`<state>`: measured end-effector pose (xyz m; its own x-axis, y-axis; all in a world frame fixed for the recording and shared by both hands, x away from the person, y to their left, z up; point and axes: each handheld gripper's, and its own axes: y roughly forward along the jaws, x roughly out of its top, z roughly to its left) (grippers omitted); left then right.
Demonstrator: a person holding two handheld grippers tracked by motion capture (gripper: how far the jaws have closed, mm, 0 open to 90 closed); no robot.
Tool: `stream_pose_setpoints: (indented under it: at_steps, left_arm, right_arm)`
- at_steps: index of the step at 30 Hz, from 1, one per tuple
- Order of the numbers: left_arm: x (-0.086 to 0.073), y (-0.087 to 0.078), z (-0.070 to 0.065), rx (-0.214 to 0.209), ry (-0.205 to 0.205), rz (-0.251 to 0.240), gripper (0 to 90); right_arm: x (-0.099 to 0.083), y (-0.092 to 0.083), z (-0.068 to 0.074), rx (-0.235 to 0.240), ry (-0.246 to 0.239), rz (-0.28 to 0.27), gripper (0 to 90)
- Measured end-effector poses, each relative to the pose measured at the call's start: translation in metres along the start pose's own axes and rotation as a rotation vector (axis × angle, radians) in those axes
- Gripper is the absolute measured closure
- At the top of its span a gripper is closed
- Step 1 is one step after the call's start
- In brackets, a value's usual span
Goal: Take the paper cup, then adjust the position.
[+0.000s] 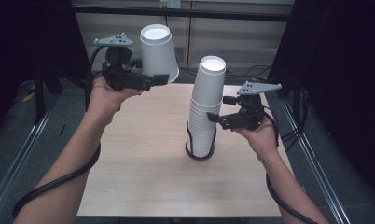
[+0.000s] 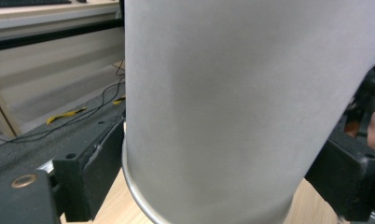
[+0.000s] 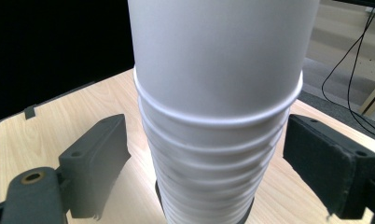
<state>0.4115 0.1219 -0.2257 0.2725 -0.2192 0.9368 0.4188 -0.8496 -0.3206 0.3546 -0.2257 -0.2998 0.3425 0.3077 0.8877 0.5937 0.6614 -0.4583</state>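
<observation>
Lab-like recording booth: black curtains (image 1: 31,42), loose floor cables (image 2: 83,114), bare wooden table (image 1: 148,177).

Your high view: lit from overhead, table (image 1: 143,177) evenly bright, no hard shadows on the wood. L and R margins drop to near black; floor at the sides is dim. Flat top of the raised cup (image 1: 158,51) and of the cup stack (image 1: 206,107) are blown out, no detail there. Pic is soft overall, low res, slight grain.

Your left gripper view: cup wall too close, out of focus, reads as flat grey w/ a soft gradient; backgrnd sharper than foregrnd.

Your right gripper view: stack rims mildly blurred, upper wall glary white; top-left corner pure black. Jaw pads soft at the edges.
</observation>
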Motion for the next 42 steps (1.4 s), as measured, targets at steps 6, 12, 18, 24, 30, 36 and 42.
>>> stream_pose_setpoints:
  at_steps: [6,12,18,24,30,36,42]
  left_arm:
    - [-0.015,0.000,0.003,0.017,0.018,0.056,11.7]
    - [-0.031,0.001,0.005,0.024,0.030,0.102,11.8]
    - [-0.044,0.002,0.007,0.039,0.050,0.160,11.9]
    - [-0.055,0.002,0.009,0.037,0.059,0.198,12.0]
    - [-0.065,0.004,0.006,0.023,0.077,0.271,12.0]
    - [-0.073,0.006,0.001,0.014,0.116,0.337,12.1]
    - [-0.083,0.009,-0.006,-0.001,0.137,0.395,12.1]
  right_arm:
    - [-0.007,-0.003,0.000,0.008,-0.003,0.018,13.2]
    - [-0.013,-0.006,-0.001,0.013,-0.005,0.032,13.2]
    - [-0.019,-0.005,-0.002,0.024,-0.013,0.061,13.3]
    - [-0.022,-0.004,-0.002,0.028,-0.015,0.071,13.6]
    - [-0.026,-0.004,0.000,0.046,-0.025,0.088,13.5]
    - [-0.028,-0.002,0.004,0.066,-0.053,0.116,13.5]
    - [-0.032,0.000,0.007,0.081,-0.076,0.139,13.0]
